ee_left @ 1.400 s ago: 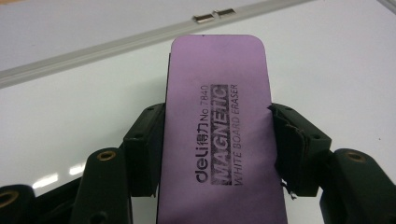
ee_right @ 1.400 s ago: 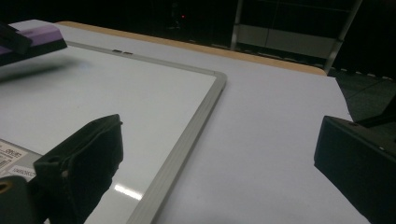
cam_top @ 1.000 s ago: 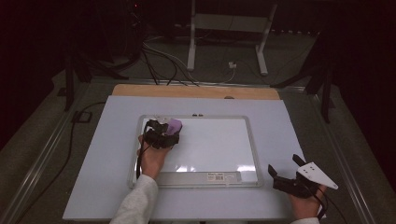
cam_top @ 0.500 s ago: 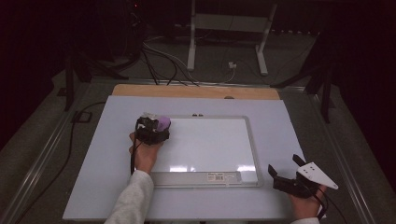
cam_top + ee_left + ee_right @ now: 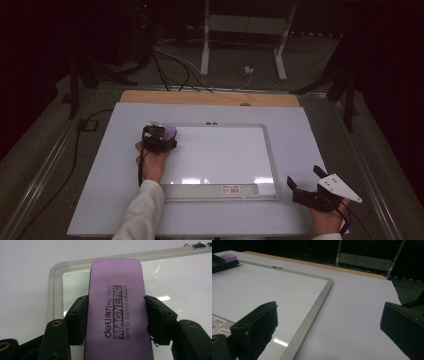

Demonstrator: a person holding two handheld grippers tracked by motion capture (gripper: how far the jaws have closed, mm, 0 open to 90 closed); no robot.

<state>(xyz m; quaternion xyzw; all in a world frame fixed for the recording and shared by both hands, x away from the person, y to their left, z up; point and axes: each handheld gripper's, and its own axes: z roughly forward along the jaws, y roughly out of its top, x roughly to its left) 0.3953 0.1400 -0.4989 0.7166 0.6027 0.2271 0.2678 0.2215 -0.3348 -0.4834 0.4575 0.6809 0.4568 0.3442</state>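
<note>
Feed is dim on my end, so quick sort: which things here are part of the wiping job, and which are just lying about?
In the job:
- purple magnetic whiteboard eraser, clamped in the left gripper
- whiteboard, eraser at its far left corner

Lying about:
- right gripper, open and idle beside the board
- cables and white stand on the floor behind

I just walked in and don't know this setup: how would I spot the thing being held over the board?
Find the framed whiteboard lying flat on the pale table, then go to its far left corner. There the left gripper clamps a purple eraser: a flat rounded block printed "MAGNETIC WHITE BOARD ERASER", the one coloured thing there.
</note>
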